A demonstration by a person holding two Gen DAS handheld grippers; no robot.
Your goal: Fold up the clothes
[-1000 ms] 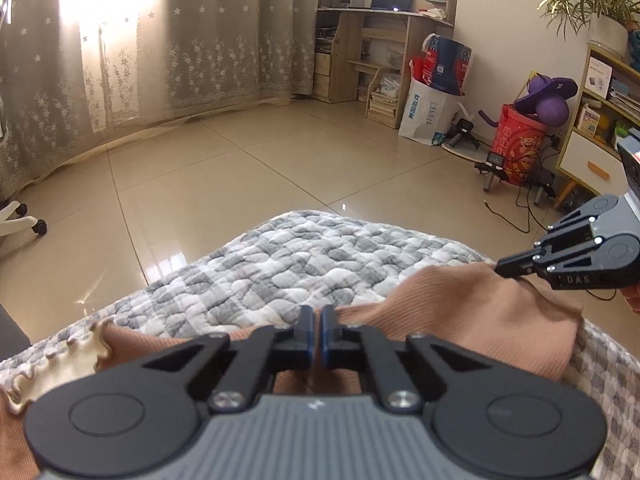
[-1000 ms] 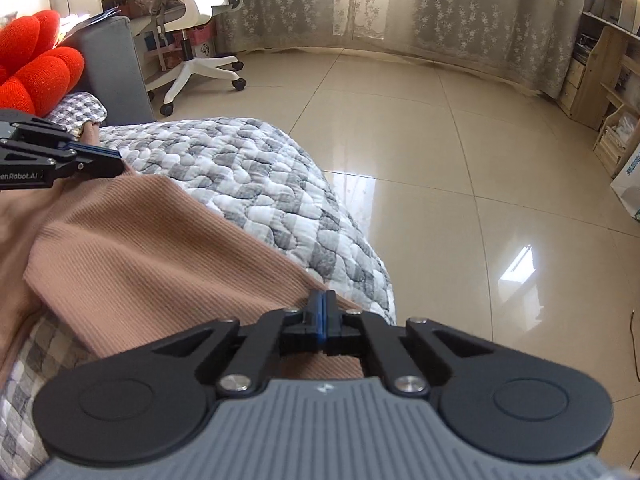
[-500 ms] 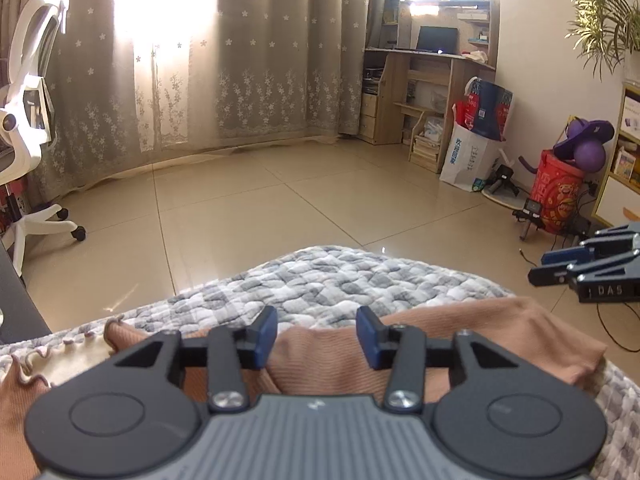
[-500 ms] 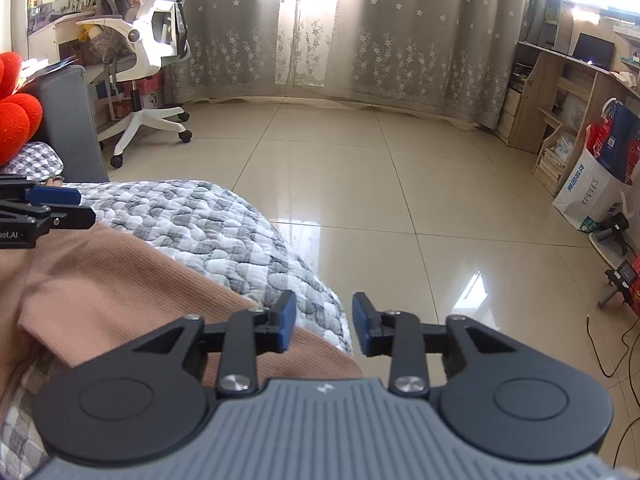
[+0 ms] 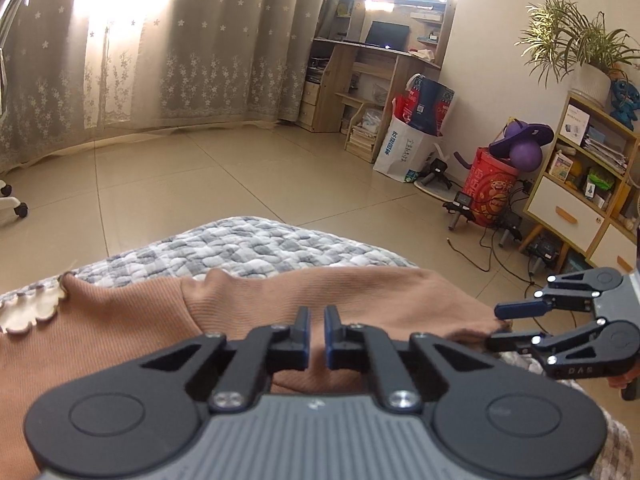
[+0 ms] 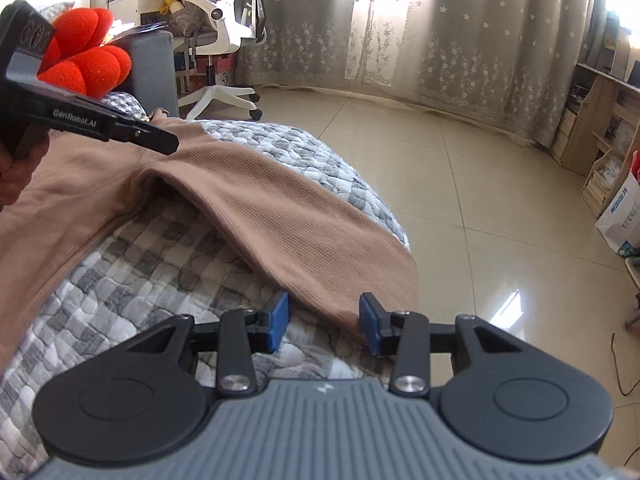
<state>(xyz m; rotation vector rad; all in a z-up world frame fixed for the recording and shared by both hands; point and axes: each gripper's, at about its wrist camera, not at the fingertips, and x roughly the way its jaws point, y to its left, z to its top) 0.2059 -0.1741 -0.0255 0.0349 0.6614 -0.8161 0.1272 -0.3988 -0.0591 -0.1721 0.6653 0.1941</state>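
Grey checked quilted bed (image 6: 132, 304) — tan sweater (image 6: 280, 216) spread across

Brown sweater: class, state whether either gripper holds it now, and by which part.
Neither. The right gripper is open around the brown sweater cuff; the left gripper, nearly closed, pinches nothing visible.

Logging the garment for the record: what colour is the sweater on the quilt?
Light brown, finely ribbed sweater; best seen in the right wrist view.

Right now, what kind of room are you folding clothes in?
Probably a bedroom or home study: a brown ribbed sweater lies on a grey checked quilt, with a wooden desk holding a laptop and a white swivel chair nearby.
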